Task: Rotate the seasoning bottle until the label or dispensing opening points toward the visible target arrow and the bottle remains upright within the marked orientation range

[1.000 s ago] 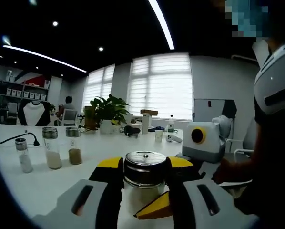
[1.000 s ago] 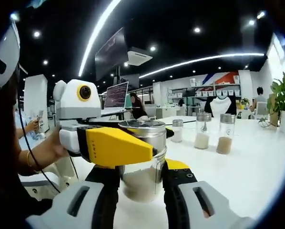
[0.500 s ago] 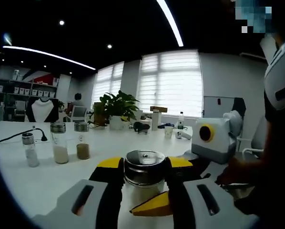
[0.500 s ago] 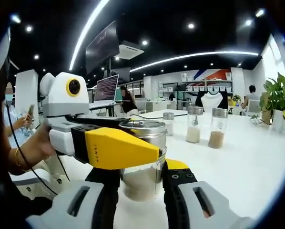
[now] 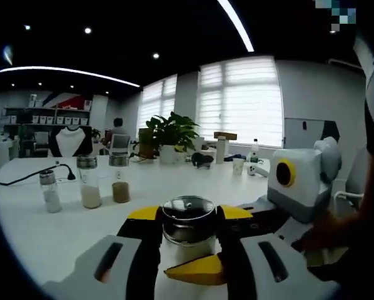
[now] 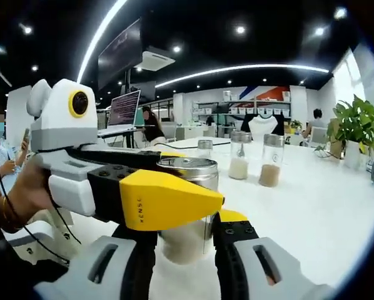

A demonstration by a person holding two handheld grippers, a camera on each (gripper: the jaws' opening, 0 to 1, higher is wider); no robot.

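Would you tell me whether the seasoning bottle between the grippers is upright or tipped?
Upright: the bottle stands on the table, its metal lid level on top, with the jaws of both grippers on its sides.

We are closing our left gripper (image 5: 188, 250) and our right gripper (image 6: 186, 247) from crossing directions, yellow jaws overlapping; our hand (image 6: 21, 194) is gripping the left one's handle.
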